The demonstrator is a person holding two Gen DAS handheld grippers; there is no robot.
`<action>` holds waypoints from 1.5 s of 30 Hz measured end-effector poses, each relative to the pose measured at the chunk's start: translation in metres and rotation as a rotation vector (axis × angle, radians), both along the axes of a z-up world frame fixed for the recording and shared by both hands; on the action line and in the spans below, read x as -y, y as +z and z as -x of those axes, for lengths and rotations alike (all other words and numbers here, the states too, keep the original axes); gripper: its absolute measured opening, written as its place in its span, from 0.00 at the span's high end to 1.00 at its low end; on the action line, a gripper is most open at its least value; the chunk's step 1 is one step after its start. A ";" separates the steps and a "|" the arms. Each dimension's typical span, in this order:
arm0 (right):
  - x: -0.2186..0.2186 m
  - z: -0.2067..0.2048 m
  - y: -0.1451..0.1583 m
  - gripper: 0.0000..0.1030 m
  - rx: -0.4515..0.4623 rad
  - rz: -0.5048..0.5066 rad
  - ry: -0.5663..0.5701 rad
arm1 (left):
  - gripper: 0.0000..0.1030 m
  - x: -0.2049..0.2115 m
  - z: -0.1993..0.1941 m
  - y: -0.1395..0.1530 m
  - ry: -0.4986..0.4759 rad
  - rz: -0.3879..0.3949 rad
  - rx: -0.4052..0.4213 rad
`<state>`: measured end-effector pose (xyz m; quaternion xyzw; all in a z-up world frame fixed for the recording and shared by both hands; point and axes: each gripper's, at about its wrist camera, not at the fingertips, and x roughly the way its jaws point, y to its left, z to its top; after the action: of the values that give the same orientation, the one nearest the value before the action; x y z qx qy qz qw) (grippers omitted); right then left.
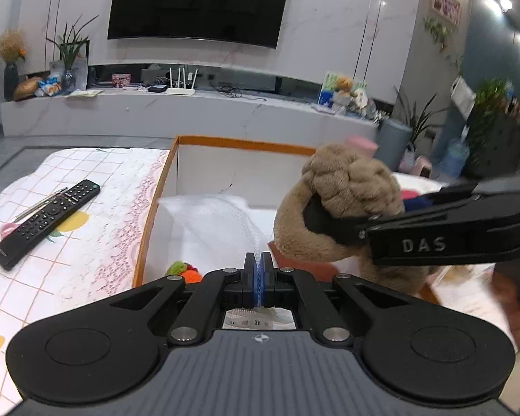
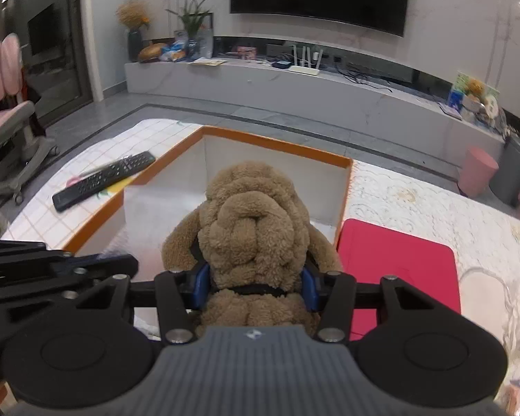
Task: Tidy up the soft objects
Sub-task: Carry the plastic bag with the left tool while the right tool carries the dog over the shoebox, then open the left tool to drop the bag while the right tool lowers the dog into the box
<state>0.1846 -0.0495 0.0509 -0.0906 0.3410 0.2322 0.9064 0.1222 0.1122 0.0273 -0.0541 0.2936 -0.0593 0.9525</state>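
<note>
Above the orange-rimmed box (image 2: pixel 280 145), the right gripper (image 2: pixel 256 289) is clamping a brown plush dog (image 2: pixel 256 222) around its neck, its blue pads (image 2: pixel 201 287) pressing into the fur on both sides, jaws standing partly apart around the toy. The dog is hanging upright with its wrinkled head facing the television wall, held over the near right part of the box, clear of the box floor as far as the right wrist view shows. In the left wrist view the same dog (image 1: pixel 343 208) is showing at the right, with the right gripper (image 1: pixel 329 220) reaching in from that side.

The left gripper (image 1: pixel 257 270) is pointing down into the box with its jaws pressed fully together and nothing between them. Inside the box, a white mesh bag (image 1: pixel 211 222) is lying on the floor, and a small green-and-orange soft toy (image 1: pixel 183 272) is sitting just beside the near wall, partly hidden by the left gripper.

On the tabletop to the left of the box, a black remote control (image 1: pixel 45 223) is lying on the checked cloth (image 1: pixel 97 242). To the right of the box, a red flat mat (image 2: pixel 398 263) is lying just beside the box wall.
</note>
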 end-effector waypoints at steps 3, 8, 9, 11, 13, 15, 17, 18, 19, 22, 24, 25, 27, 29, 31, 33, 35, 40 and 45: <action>0.000 -0.001 -0.003 0.51 -0.004 -0.002 0.017 | 0.99 0.006 -0.003 -0.004 -0.021 -0.037 -0.010; 0.002 -0.008 -0.008 0.51 -0.015 0.004 0.024 | 0.93 0.008 -0.001 -0.008 -0.054 -0.039 -0.041; 0.002 -0.009 -0.008 0.51 -0.020 -0.001 0.019 | 0.85 0.009 0.002 -0.008 -0.043 -0.048 -0.032; 0.001 -0.012 -0.009 0.51 -0.030 -0.007 0.010 | 0.74 0.007 0.005 -0.006 -0.014 -0.063 -0.018; 0.001 -0.016 -0.007 0.51 -0.030 -0.014 0.000 | 0.59 0.004 0.006 -0.002 0.009 -0.049 -0.018; 0.004 -0.016 -0.005 0.51 -0.033 -0.026 -0.011 | 0.21 -0.004 0.006 0.002 0.035 -0.005 -0.020; 0.004 -0.016 -0.002 0.51 -0.030 -0.031 -0.023 | 0.05 -0.013 0.008 0.007 0.049 0.053 -0.005; 0.004 -0.016 -0.001 0.51 -0.028 -0.030 -0.028 | 0.05 -0.016 0.010 0.009 0.064 0.069 -0.005; 0.002 -0.016 0.000 0.51 -0.027 -0.028 -0.031 | 0.05 -0.019 0.011 0.011 0.076 0.080 -0.009; 0.001 -0.017 0.002 0.51 -0.031 -0.035 -0.043 | 0.05 -0.028 0.016 0.017 0.089 0.100 -0.008; 0.000 -0.017 0.003 0.51 -0.035 -0.047 -0.052 | 0.05 -0.037 0.018 0.022 0.108 0.109 -0.008; -0.001 -0.019 0.004 0.51 -0.036 -0.057 -0.051 | 0.05 -0.042 0.020 0.025 0.122 0.112 -0.008; -0.006 -0.024 0.005 0.51 -0.040 -0.057 -0.007 | 0.05 -0.052 0.022 0.030 0.150 0.118 -0.004; -0.015 -0.028 0.006 0.51 -0.015 -0.033 0.009 | 0.05 -0.064 0.025 0.033 0.170 0.133 -0.005; -0.025 -0.035 0.005 0.51 -0.005 -0.009 0.052 | 0.05 -0.074 0.026 0.035 0.193 0.148 -0.010; -0.036 -0.046 0.001 0.51 -0.026 0.007 0.091 | 0.05 -0.079 0.026 0.038 0.212 0.152 -0.009; -0.048 -0.057 -0.007 0.51 -0.060 0.039 0.117 | 0.05 -0.083 0.025 0.039 0.222 0.144 -0.010; -0.069 -0.076 -0.025 0.51 -0.123 0.060 0.057 | 0.05 -0.083 0.021 0.034 0.235 0.138 -0.031; -0.080 -0.089 -0.041 0.51 -0.222 -0.030 0.056 | 0.05 -0.086 0.020 0.031 0.238 0.134 -0.047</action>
<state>0.2731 0.0307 0.0101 -0.0602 0.4333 0.2713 0.8573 0.1023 0.1984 0.0582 -0.1535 0.3026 0.0357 0.9400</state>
